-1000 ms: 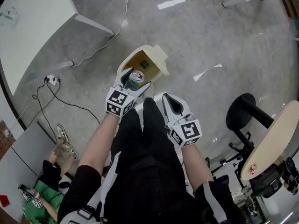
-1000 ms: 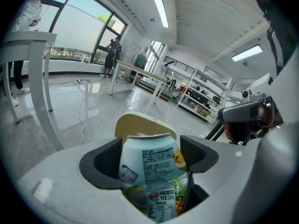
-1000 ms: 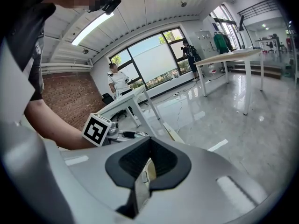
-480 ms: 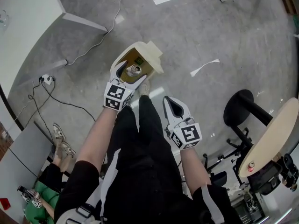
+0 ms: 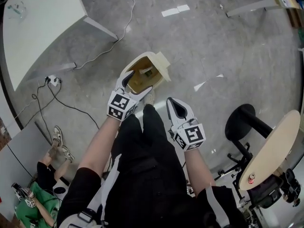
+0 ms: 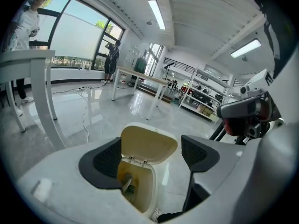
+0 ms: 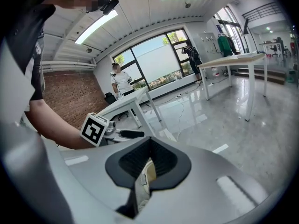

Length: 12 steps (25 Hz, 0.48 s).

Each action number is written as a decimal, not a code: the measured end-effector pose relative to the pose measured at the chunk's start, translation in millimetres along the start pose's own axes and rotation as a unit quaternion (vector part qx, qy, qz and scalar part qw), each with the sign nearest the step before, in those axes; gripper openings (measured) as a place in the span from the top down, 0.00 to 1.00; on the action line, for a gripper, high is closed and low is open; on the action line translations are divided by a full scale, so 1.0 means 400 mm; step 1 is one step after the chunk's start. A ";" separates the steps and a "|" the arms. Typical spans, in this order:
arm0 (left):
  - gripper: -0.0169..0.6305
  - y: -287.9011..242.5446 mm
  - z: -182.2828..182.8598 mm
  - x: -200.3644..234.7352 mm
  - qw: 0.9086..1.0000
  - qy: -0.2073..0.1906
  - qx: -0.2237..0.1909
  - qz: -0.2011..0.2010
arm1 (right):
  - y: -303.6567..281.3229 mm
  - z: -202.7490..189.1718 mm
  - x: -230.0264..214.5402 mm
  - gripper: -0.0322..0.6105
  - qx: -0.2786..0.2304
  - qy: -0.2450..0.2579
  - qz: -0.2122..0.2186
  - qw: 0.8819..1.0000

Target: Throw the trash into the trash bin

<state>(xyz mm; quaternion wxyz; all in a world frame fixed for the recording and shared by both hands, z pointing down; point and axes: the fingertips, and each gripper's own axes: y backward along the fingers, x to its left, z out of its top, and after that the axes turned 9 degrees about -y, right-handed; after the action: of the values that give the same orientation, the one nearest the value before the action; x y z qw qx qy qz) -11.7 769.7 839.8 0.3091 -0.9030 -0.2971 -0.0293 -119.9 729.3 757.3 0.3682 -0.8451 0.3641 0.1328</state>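
Cream trash bin [image 5: 159,61] open; L hand-held gripper [image 5: 137,83] agape, empty; R hand-held gripper [image 5: 173,103] closed.

Two tongs show: the left tongs [image 5: 137,83] and the right tongs [image 5: 173,104], each bearing one marker cube. There is one trash bin [image 6: 145,181] with one lid [image 5: 160,61]. Inside it lie two pieces of trash: one can [image 6: 126,183] and one green scrap [image 6: 132,189]. Two white tape strips [image 5: 169,12] lie on the floor. Two tabletops appear, one white tabletop [image 5: 38,27] and one round tabletop [image 5: 274,148], plus one black stool [image 5: 242,120].
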 end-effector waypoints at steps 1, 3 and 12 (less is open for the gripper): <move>0.34 0.020 0.020 -0.007 1.000 -0.003 -0.007 -0.001 | -0.004 0.022 0.014 0.94 -0.004 0.009 0.007 1.000; 0.34 0.067 0.060 -0.019 1.000 -0.008 -0.020 0.002 | -0.008 0.066 0.045 0.94 -0.012 0.025 0.022 0.999; 0.36 0.280 0.314 0.016 0.988 -0.023 -0.135 0.070 | 0.005 0.276 0.185 0.94 -0.072 0.107 0.079 0.989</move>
<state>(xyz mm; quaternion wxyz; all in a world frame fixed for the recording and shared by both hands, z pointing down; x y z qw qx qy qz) 39.3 774.5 679.3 0.1789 -0.9554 -0.2335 -0.0260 -64.6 769.7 643.3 0.2539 -0.8474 0.4565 0.0959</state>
